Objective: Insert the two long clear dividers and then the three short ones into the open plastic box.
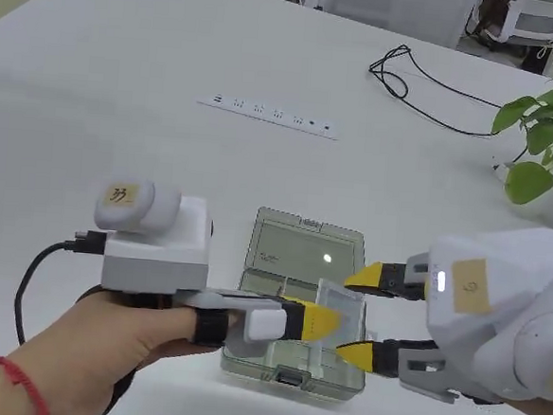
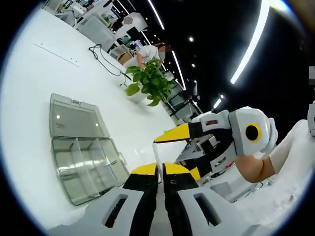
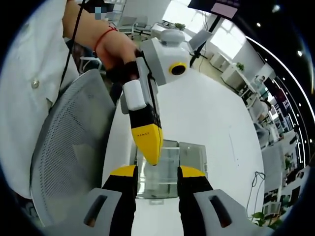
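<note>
The open clear plastic box (image 1: 247, 353) lies in front of me with its lid (image 1: 302, 247) folded back. In the left gripper view the box (image 2: 64, 172) shows clear dividers (image 2: 78, 153) standing inside. My left gripper (image 1: 323, 322) hovers over the box's right part, shut on a short clear divider (image 1: 343, 300). The same divider (image 2: 156, 156) rises as a thin upright sheet from between the left gripper (image 2: 160, 169) jaws. My right gripper (image 1: 362, 314) stands open just right of that divider, one finger on each side of it. From the right gripper (image 3: 157, 173), the left one's yellow fingertip (image 3: 147, 140) hangs above the box (image 3: 189, 153).
A white power strip (image 1: 269, 112) lies farther back on the white table (image 1: 124, 83). A black cable (image 1: 418, 80) loops at the back right and a green plant (image 1: 548, 131) stands at the right edge. A grey mesh chair (image 3: 74, 147) is behind me.
</note>
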`<state>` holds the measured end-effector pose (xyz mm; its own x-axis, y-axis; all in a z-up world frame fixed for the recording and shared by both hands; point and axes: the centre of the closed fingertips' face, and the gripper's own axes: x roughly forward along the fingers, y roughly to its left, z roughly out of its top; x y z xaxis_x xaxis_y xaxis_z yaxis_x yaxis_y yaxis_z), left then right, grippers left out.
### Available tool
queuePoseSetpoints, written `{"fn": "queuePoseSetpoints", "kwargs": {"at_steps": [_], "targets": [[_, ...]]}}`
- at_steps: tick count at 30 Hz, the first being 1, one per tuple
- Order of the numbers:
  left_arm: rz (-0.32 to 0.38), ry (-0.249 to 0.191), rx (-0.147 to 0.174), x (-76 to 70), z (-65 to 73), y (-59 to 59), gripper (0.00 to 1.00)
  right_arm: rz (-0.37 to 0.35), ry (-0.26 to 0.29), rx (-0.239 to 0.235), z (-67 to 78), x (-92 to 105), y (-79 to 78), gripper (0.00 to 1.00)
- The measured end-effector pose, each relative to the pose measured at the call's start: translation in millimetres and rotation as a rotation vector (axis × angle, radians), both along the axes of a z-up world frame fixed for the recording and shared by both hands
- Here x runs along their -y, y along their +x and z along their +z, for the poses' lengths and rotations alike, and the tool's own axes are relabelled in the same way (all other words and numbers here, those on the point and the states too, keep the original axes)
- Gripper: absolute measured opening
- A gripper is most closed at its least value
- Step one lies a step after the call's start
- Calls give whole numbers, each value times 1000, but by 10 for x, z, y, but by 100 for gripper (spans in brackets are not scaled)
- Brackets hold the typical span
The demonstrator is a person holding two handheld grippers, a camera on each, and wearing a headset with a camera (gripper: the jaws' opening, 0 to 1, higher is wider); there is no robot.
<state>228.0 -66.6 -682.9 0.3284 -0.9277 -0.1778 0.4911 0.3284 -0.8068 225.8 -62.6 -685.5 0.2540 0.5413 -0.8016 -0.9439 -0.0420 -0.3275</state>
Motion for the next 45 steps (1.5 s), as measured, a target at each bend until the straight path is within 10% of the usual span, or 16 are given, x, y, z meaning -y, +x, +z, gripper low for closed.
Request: {"fn": "queuePoseSetpoints", "kwargs": {"at_steps": [14,20,29,35,45], "targets": [[28,-16,-30,-13,-18,-3,0,9,-6,7,-12,-14,-13,33],[32,9,11,-46,-46,22,0,-9,44,-20,88,-45,5,35],[-124,113,313,-87,9,-116,0,-21,203,-270,341,-22,-26,30],[-220,99,512,-53,169,-261,0,32,275,-456,482,-92,-157,19],[-282,80,591,-69,263,-397,0,107,230,-592,407,-82,-322,9]]}}
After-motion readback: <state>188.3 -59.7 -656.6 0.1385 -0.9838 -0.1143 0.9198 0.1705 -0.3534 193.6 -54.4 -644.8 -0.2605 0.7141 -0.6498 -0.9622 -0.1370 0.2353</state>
